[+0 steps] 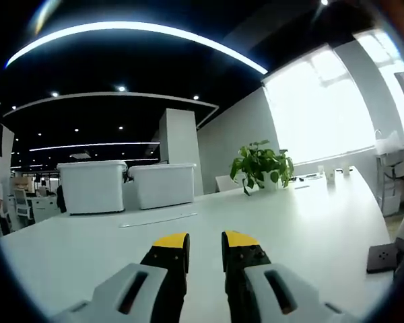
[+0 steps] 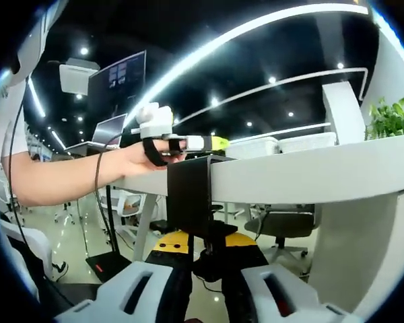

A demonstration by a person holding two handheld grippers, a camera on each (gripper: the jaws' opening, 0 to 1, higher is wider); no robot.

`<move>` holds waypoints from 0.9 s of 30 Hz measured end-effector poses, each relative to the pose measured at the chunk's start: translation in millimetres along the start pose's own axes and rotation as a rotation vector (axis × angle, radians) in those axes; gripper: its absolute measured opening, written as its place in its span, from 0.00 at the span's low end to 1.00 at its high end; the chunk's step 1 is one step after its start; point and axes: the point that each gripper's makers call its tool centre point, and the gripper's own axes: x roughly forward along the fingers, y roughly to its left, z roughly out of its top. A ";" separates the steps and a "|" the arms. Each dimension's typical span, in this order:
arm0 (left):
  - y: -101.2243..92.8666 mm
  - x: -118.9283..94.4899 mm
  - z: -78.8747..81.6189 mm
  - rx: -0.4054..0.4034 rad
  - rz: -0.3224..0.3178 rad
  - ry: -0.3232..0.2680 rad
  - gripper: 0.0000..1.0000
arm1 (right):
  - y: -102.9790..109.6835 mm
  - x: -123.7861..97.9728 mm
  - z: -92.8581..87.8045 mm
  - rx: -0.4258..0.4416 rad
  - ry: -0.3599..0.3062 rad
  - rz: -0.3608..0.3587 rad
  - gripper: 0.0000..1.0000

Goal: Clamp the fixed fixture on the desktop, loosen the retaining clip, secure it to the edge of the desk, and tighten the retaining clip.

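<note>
A black clamp fixture sits hooked over the edge of the white desk, its body hanging below the rim. Under it a black screw knob, the retaining clip's tightener, lies between the yellow-tipped jaws of my right gripper, which is shut on it. A person's hand holds my left gripper over the desktop, just above the fixture's top. In the left gripper view my left gripper points across the white desktop, jaws a little apart with nothing between them.
Two white storage bins and a potted plant stand at the desk's far side. A black socket block lies near the right edge. Office chairs and desk legs stand below the desk.
</note>
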 end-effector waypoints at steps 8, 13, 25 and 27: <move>0.4 0.4 0.9 -0.007 -0.003 -0.004 0.19 | 3.8 -7.9 3.0 0.000 0.005 -0.010 0.15; 0.8 0.0 2.8 -0.016 -0.003 -0.015 0.19 | 1.9 -10.0 3.7 -0.008 0.005 -0.019 0.15; 0.3 -0.8 4.0 -0.020 -0.008 -0.022 0.19 | 7.3 -26.2 6.5 -0.030 0.016 -0.036 0.17; -2.6 -0.4 2.0 -0.009 -0.016 -0.012 0.19 | 7.0 -28.6 5.9 -0.031 0.020 -0.042 0.17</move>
